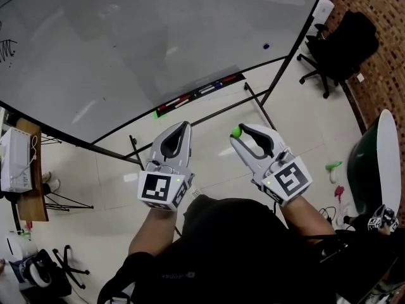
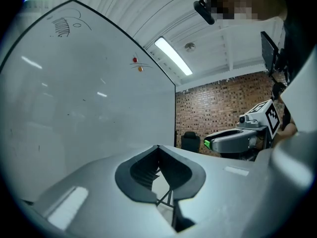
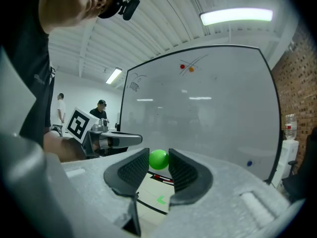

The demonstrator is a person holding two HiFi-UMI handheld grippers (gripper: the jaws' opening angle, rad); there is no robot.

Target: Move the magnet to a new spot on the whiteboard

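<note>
- My right gripper (image 1: pixel 240 131) is clenched on a round bright green magnet (image 3: pixel 158 159). The magnet sits at the very tips, with a ribbed black pad touching it on each side.
- The jaws stand fairly wide apart, as wide as the magnet between them.
- My left gripper (image 2: pixel 158 147) is closed and empty, with its two dark tips meeting in a point.
- Both grippers point roughly level and sit side by side, near each other but not touching.
- The magnet is off the board, held in the air in front of the large glossy whiteboard (image 1: pixel 158 43) on its black metal stand.
- From the head view, the grippers are below the narrow black marker tray (image 1: pixel 200 93) along the board's bottom edge.
- A small blue dot magnet (image 1: pixel 266 45) sticks to the board near its right edge.
- A red magnet (image 3: pixel 182 66) and an orange magnet (image 3: pixel 191 69) sit close together high on the board.
- A black office chair (image 1: pixel 342 43) stands beyond the board, beside a red brick wall (image 1: pixel 380 5).
</note>
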